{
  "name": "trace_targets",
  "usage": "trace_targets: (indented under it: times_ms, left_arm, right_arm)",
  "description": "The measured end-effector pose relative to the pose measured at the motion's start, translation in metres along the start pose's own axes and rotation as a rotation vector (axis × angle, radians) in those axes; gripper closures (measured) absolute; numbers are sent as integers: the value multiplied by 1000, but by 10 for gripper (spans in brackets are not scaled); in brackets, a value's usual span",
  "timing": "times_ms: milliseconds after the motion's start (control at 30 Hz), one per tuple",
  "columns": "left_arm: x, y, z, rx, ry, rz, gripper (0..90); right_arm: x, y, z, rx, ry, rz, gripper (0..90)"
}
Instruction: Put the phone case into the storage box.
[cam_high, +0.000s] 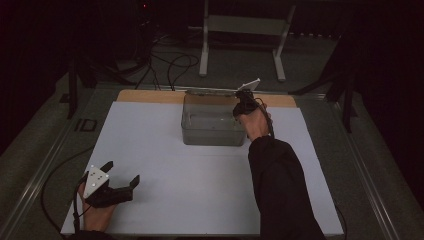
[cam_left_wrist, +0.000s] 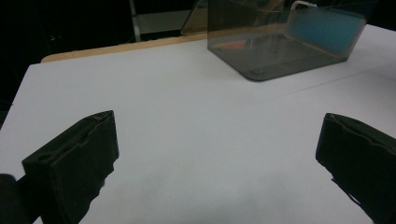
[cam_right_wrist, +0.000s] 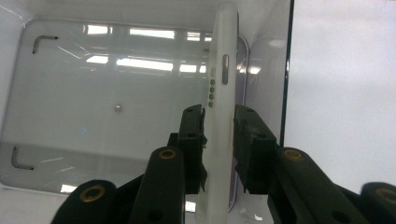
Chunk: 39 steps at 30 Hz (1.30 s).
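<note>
So the thing we're dealing with here is a slim white phone (cam_right_wrist: 219, 112), standing on its edge inside the clear plastic bin (cam_high: 212, 131) at the far side of the bench (cam_high: 200, 190), right up against the bin's near right wall; in the right gripper view we're looking straight down its side, with the little button and holes facing us. Our right claw (cam_right_wrist: 218, 140) straddles it, one jaw on each flat face; there's a sliver of gap on both sides, so we'd call it loosened around the phone rather than clamped. Our left claw (cam_high: 120, 181) is parked wide apart at the near left corner of the bench, holding nothing.

Handling-wise, we reckon it's stiff and light but properly slippery; smooth rounded casing plus hard black pads means it can squirt out or twist if pinched near one end. Best bet seems to be squeezing across the two flat faces around mid-length, clear of the side button; firm but not brutal, since the screen side is likely fragile. The bin wall sits close by, so there's little room for the outer jaw.
</note>
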<state>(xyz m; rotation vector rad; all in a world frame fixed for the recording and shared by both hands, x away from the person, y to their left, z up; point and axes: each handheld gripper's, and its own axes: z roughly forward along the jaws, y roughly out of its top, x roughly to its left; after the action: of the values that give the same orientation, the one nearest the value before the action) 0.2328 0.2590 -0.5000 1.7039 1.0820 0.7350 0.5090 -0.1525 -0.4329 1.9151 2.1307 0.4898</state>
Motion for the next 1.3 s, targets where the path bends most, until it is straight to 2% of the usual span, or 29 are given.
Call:
trace_targets:
  times_ms: [367,567,667,833,967,1067,1200,1300]
  left_arm:
    - [0,0,1,1,-1,-2,1]
    - [0,0,1,2,-1,-1,1]
    - [0,0,1,1,0,-2,1]
    - [0,0,0,2,0,-1,1]
    - [0,0,0,1,1,-2,1]
    - [0,0,0,2,2,-1,1]
    - [0,0,1,3,1,0,1]
    - [0,0,0,1,3,-1,1]
  right_arm:
    - [1,-3,-7,-48,19,-26,667]
    - [1,-5,-15,-91,34,-62,630]
    - [2,-6,-17,-121,28,-90,599]
    - [2,-9,-21,-166,3,-162,506]
    - [2,-9,-23,-201,31,-193,346]
    - [2,-11,-24,-215,62,-194,257]
    - [5,-17,-28,-280,24,-226,180]
    - [4,-21,-31,-313,80,-226,135]
